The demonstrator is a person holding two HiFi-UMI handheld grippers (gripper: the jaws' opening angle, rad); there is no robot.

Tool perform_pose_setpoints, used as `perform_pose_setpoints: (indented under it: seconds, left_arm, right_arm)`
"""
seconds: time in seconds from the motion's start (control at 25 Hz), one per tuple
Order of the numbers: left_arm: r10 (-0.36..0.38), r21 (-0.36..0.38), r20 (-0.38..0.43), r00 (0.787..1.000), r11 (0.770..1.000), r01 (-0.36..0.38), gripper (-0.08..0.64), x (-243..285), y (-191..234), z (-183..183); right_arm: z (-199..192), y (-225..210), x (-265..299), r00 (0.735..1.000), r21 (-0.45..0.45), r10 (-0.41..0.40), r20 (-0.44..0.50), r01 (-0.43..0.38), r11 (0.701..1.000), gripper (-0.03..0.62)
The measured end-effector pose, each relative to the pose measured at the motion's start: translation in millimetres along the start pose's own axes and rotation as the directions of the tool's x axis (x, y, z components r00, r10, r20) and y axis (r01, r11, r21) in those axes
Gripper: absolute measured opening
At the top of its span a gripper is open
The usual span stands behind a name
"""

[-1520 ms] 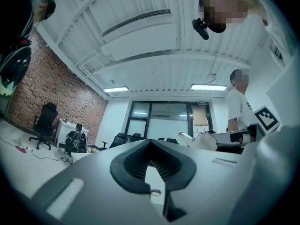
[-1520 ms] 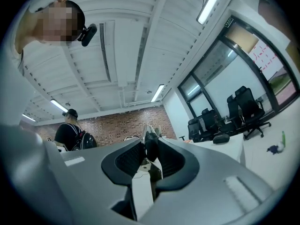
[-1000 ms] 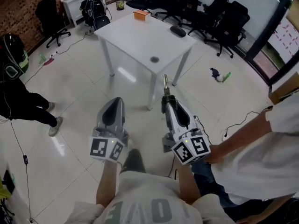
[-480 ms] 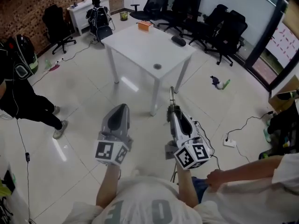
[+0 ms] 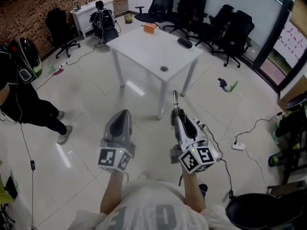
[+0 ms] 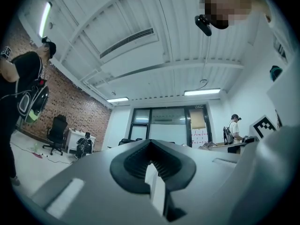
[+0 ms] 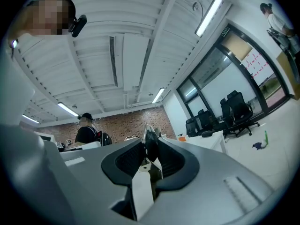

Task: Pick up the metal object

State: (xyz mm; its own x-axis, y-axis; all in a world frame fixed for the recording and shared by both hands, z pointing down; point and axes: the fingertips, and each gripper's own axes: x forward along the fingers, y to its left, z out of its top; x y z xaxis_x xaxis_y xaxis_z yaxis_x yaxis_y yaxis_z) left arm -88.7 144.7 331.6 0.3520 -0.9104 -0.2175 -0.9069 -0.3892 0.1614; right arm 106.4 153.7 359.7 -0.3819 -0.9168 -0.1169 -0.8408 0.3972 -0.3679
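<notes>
Nearest the head camera, at the bottom edge, the person's pale shirt (image 5: 153,217) shows, and both forearms reach forward to two tools held side by side above the glossy tiled floor (image 5: 86,99). On the left, the left gripper (image 5: 124,114) has its jaws pressed together with nothing between them; its own view looks up at a ceiling with strip lights. Just beside it, the right gripper (image 5: 176,115) is clamped on the metal object (image 5: 175,99), a slim rod that sticks out past the jaw tips toward the table. The right gripper view shows the metal pinched in the jaw gap. Beyond the tools stands a white table (image 5: 144,47) carrying an orange box (image 5: 150,27), a dark flat item (image 5: 184,43) and a small round thing (image 5: 164,69). Off to the right, a cable runs across the tiles to a power strip (image 5: 238,146). Farthest away, black office chairs (image 5: 234,27) line the glass wall, and a person in black (image 5: 19,99) stands at the left edge.
</notes>
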Motion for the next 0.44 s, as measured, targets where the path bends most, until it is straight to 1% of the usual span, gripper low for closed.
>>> perform_pose_setpoints:
  seconds: [0.44]
  left_arm:
    - [0.002,0.009,-0.012,1.000,1.000,-0.001,0.001,-2.6,7.9,-5.9]
  right_arm:
    - [-9.5,0.4,1.3,1.000,-0.002,-0.020,-0.011,0.020,1.000,0.098]
